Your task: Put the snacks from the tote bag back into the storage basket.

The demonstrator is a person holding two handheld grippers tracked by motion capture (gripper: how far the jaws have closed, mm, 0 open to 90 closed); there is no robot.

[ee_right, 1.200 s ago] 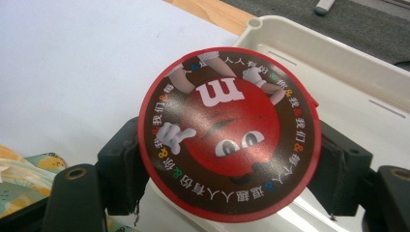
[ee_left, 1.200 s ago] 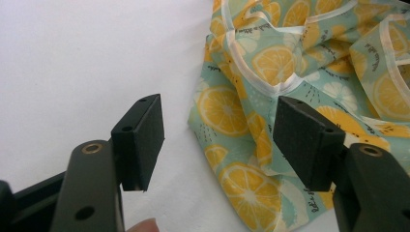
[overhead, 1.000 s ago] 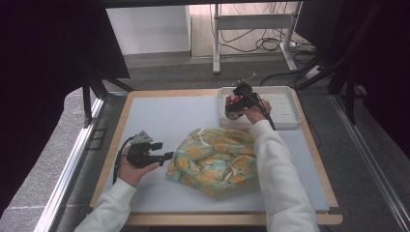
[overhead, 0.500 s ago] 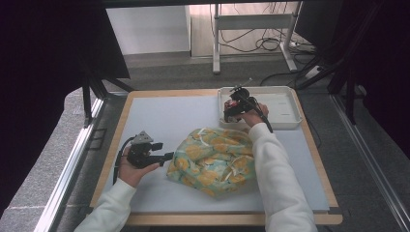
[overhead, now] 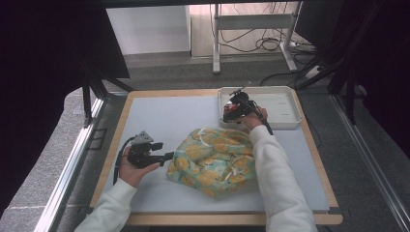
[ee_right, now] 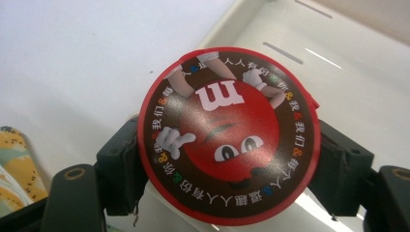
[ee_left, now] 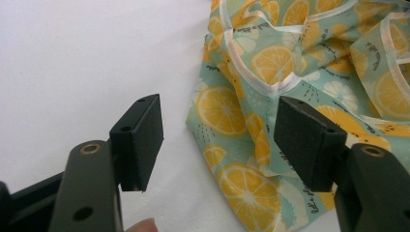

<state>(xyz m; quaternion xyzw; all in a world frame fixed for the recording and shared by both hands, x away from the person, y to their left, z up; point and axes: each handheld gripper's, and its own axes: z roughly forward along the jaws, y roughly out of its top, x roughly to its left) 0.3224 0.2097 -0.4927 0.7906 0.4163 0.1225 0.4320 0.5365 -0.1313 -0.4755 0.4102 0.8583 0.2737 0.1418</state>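
1. Left gripper lay near-left on the table, jaws spread wide and empty, pads just short of the lemon-print cloth.
2. Cloth sat crumpled mid-table; judged soft and light, best pinched at a hemmed edge.
3. Right gripper, farther right, was clamped across the red round tin, one pad on each side of its rim.
4. Tin hung over the near-left corner of the white tray; judged stiff, smooth-sided, liable to slip.
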